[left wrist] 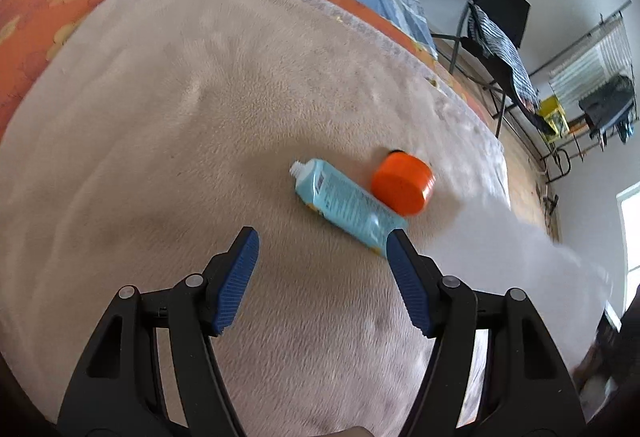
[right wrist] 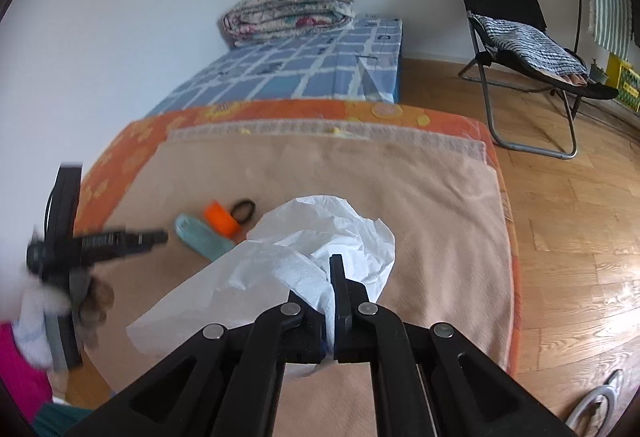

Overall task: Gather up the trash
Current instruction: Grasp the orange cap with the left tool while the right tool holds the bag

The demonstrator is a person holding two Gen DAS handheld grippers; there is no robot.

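A light blue plastic bottle [left wrist: 347, 205] lies on its side on the beige blanket [left wrist: 200, 117], with an orange cap-like container [left wrist: 402, 183] touching its far side. My left gripper [left wrist: 322, 241] is open just short of the bottle, its right finger beside the bottle's base. In the right wrist view the bottle [right wrist: 202, 237] and orange container [right wrist: 221, 217] lie left of centre, with a black ring [right wrist: 243, 210] behind them. My right gripper [right wrist: 334, 277] is shut on a white plastic bag [right wrist: 320, 237] held over the blanket. The left gripper [right wrist: 120, 239] shows at the left.
The blanket lies on an orange flowered mattress [right wrist: 400, 115], with a blue checked mattress [right wrist: 304, 73] and folded quilt [right wrist: 292, 7] behind. A black folding chair [right wrist: 516, 49] with striped cloth stands on the wooden floor [right wrist: 568, 237] to the right. A drying rack [left wrist: 600, 77] is by the wall.
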